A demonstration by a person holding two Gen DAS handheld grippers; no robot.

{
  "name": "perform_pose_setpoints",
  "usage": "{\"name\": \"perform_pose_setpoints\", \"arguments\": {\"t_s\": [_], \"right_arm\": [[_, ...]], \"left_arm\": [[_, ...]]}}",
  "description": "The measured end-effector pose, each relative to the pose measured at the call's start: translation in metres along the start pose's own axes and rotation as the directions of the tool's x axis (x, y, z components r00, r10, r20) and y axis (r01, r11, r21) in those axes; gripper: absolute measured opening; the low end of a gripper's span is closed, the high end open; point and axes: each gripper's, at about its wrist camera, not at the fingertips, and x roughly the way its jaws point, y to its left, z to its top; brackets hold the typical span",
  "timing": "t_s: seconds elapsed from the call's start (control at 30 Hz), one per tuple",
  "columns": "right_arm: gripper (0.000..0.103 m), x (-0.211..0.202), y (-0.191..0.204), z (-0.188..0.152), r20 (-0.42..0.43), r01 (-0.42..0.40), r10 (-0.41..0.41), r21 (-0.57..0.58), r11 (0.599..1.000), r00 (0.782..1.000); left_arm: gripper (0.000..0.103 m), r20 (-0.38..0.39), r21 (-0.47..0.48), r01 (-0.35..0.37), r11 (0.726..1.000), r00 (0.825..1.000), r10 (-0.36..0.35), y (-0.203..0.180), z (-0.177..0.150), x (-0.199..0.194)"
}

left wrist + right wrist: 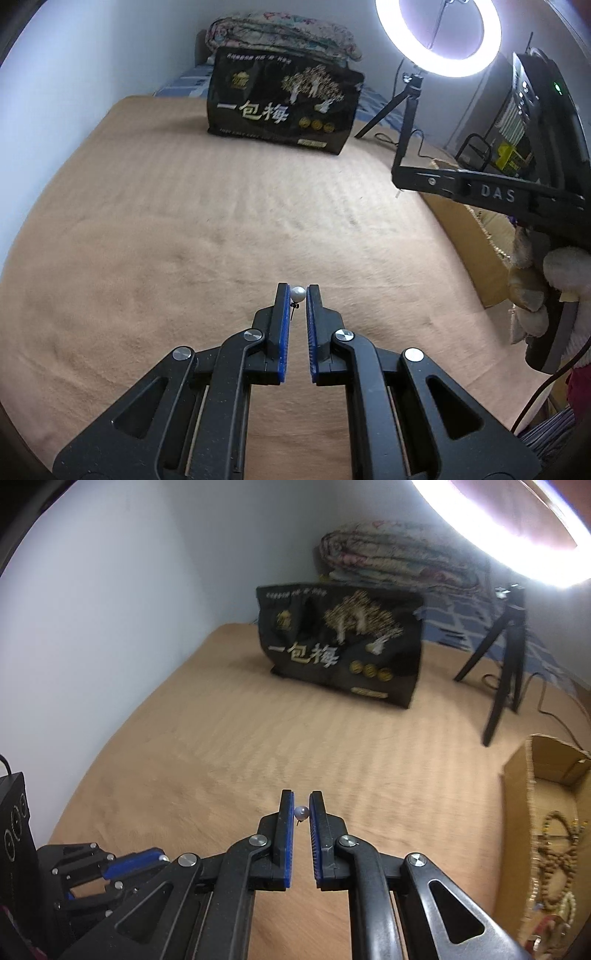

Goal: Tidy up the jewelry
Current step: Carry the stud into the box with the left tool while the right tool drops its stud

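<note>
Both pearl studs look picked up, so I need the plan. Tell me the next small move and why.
Probably carry the right gripper toward the cardboard box on its right: its pearl earring is already pinched, and bead strings lie in that box. The left gripper also pinches a pearl earring.

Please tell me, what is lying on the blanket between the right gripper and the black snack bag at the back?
Nothing: in the right wrist view, only bare tan blanket stretches from the right gripper, which pinches a pearl earring, to the black snack bag.

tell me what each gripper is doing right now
left gripper: shut on a small white pearl stud earring
right gripper: shut on a second pearl stud earring
</note>
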Motion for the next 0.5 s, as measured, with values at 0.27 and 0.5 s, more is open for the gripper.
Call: {"name": "perform_pose_setpoints", "arguments": {"t_s": [0.27,0.5], "right_arm": [[0.006,-0.043,-0.025,-0.008,0.042,0.046,-0.046,0.006,0.999,0.998],[0.006,-0.075,-0.056,-0.018,0.076,0.098,-0.101,0.034,0.995,0.992]], "left_arm": [[0.007,0.044,0.021,0.038,0.999,0.998,-0.038,-0.03,0.015,-0.012],[0.007,0.086,0.046,0.078,0.996,0.993,-0.082,-0.062,0.035,-0.016]]}}
